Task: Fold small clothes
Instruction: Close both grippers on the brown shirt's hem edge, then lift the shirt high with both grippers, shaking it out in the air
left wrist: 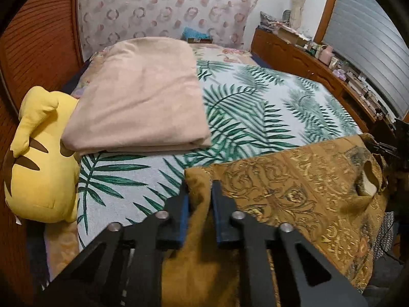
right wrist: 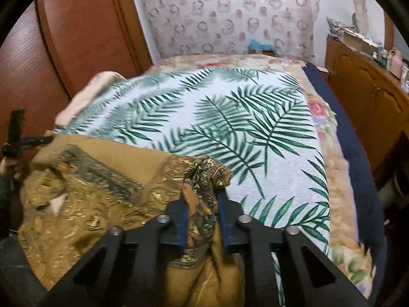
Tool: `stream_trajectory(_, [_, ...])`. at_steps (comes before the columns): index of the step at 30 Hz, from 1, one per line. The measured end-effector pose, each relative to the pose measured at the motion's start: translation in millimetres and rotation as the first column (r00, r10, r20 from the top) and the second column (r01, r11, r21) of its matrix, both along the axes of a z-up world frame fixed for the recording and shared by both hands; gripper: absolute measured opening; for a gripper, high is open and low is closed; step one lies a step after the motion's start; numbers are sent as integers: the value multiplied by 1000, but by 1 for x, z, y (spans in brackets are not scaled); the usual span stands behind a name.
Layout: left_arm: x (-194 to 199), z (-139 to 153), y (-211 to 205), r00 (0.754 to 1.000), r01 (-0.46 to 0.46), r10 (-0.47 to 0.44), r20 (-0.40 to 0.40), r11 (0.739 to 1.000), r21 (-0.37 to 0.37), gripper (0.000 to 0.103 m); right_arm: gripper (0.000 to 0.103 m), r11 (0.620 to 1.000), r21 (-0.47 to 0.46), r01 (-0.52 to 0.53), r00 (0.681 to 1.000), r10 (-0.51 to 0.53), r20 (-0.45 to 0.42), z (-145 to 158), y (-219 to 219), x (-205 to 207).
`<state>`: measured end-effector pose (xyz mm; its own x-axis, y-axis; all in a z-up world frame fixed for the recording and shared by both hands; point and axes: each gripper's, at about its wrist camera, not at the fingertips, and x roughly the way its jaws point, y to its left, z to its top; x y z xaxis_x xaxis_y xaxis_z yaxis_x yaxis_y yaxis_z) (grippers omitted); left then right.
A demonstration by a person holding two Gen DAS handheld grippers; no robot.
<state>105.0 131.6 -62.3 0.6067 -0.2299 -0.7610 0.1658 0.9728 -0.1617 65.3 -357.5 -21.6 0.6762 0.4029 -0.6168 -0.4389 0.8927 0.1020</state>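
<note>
A mustard-gold garment [left wrist: 294,186] with an ornate scroll print lies spread on the near part of the palm-leaf bedspread [left wrist: 268,107]. My left gripper [left wrist: 200,186] is shut on the garment's left corner, with brown cloth bunched between its blue pads. In the right wrist view the same garment [right wrist: 97,199] stretches off to the left, and my right gripper [right wrist: 203,192] is shut on its bunched right corner. The left gripper's black tip shows at that view's far left edge. A neck opening with a pale label [left wrist: 368,186] shows near the garment's right end.
A folded pink blanket [left wrist: 143,97] lies on the bed's far left with a yellow plush toy [left wrist: 41,153] beside it. A wooden headboard runs along the left. A cluttered wooden cabinet [left wrist: 319,61] stands right of the bed. The bed's blue right edge [right wrist: 358,153] drops off.
</note>
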Motion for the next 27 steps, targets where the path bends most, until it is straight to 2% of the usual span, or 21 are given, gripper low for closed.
stream_trajectory(5, [-37, 44, -5, 991, 9, -2, 134, 999, -51, 11, 12, 999, 33, -39, 996, 36, 87, 21, -2, -33])
stream_trajectory(8, [-65, 82, -14, 971, 28, -13, 238, 998, -57, 11, 12, 996, 70, -62, 987, 50, 155, 46, -3, -59])
stream_trajectory(10, [-79, 104, -19, 957, 38, -22, 288, 998, -50, 11, 12, 986, 126, -105, 980, 81, 181, 60, -8, -78])
stream_trajectory(15, [-115, 162, -29, 900, 60, -23, 435, 996, -73, 11, 11, 980, 137, -142, 951, 97, 293, 102, -10, -121])
stream_trajectory(21, [-137, 219, -26, 843, 55, 6, 539, 994, -98, 10, 11, 984, 113, -137, 914, 81, 399, 159, -13, -162])
stream_trajectory(27, [-151, 279, -26, 769, 52, 11, 639, 995, -80, 10, 11, 979, 149, -140, 849, 41, 527, 208, -21, -202])
